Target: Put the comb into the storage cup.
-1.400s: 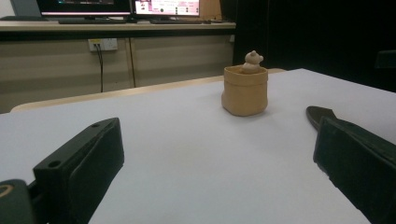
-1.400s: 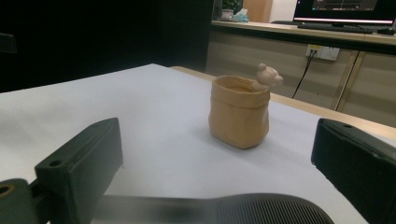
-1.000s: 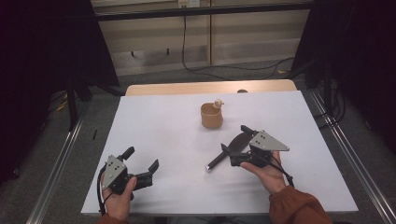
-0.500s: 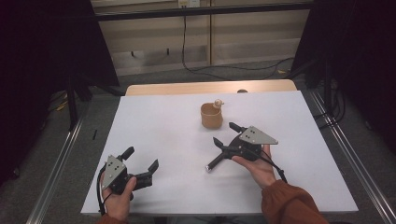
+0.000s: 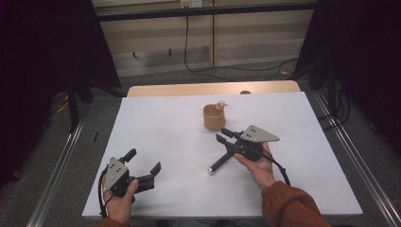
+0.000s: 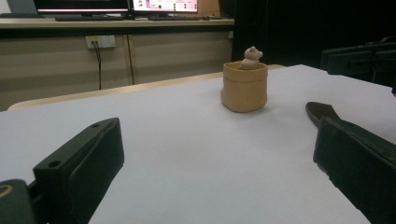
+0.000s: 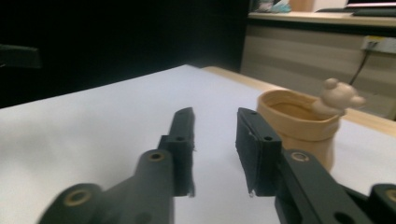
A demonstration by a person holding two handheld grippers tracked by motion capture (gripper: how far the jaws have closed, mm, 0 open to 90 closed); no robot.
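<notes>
Left gripper [image 5: 143, 161]: jaws wide apart, nothing between them; low over the near left part of the white table [image 5: 156, 123], well apart from everything else.
Risk, left side: slight; only a careless sweep toward the middle could disturb anything.
Black tool [image 5: 220, 163]: flat on the table, slanted, pale tip toward the person, far end running under the body of the right gripper.
Risk at the tool: likely a missed pick; thin and low, so easily nudged sideways or spun on the smooth top by one pad landing first.
Right gripper [image 5: 221, 135]: jaws have just been closing, now a narrow gap with nothing in it; bare table visible between the pads in the right gripper view.
Tool against right gripper: below and behind the jaw tips, toward the hand, not between the pads; whether touching the gripper body, cannot tell.
Risk, right side: closing on air judged probable, since the tips point past the tool toward the cup.
Tan cup [image 5: 214, 118]: upright, just beyond the right jaw tips, small bear figure [image 5: 220, 104] perched on its rim.
Risk at the cup: light and close ahead, so a forward push could tip it or knock the figure.
</notes>
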